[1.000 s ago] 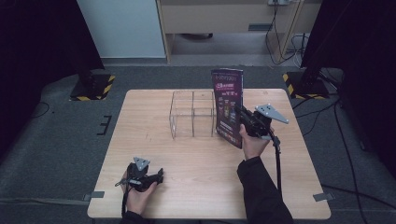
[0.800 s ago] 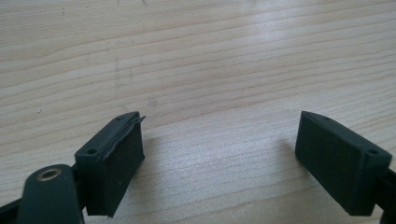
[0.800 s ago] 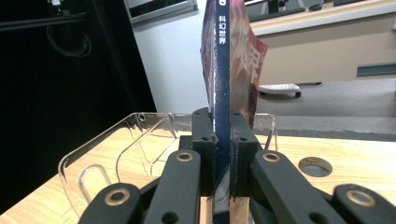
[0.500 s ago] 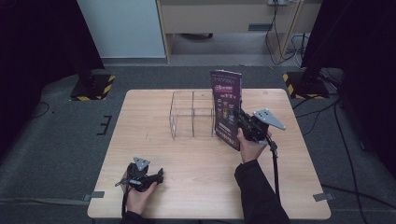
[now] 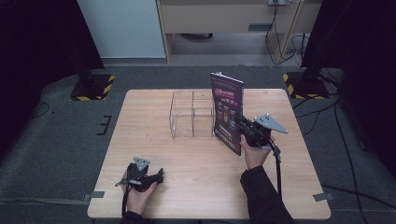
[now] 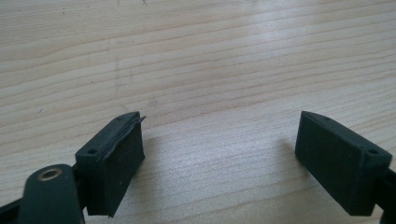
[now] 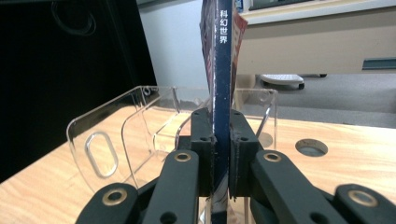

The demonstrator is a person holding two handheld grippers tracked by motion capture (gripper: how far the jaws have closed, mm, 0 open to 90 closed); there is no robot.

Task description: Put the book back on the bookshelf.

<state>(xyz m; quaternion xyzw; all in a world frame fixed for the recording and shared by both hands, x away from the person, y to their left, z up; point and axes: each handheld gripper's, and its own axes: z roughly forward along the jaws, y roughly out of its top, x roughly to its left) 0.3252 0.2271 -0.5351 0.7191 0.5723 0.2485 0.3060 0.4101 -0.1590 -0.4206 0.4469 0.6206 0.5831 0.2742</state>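
Observation:
A purple magazine (image 5: 228, 111) stands upright, held off the table just right of a clear acrylic rack (image 5: 191, 114) with several compartments. My right gripper (image 5: 243, 125) is shut on the magazine's spine edge; in the right gripper view the dark blue spine (image 7: 221, 93) rises between the two jaws of the right gripper (image 7: 220, 140), with the clear acrylic rack (image 7: 140, 126) right behind it. My left gripper (image 5: 159, 175) rests near the table's front left, held by a hand. In the left gripper view, the left gripper (image 6: 219, 154) stands open over bare wood.
The wooden table (image 5: 140, 135) has a round cable hole (image 7: 311, 147) seen to the right of the rack. Yellow-black stand bases (image 5: 93, 86) sit on the grey floor beyond the far corners. A cable (image 5: 279, 163) trails from my right gripper.
My right gripper has carried the magazine slightly left and closer to the rack, standing it more upright. The left gripper has not moved.

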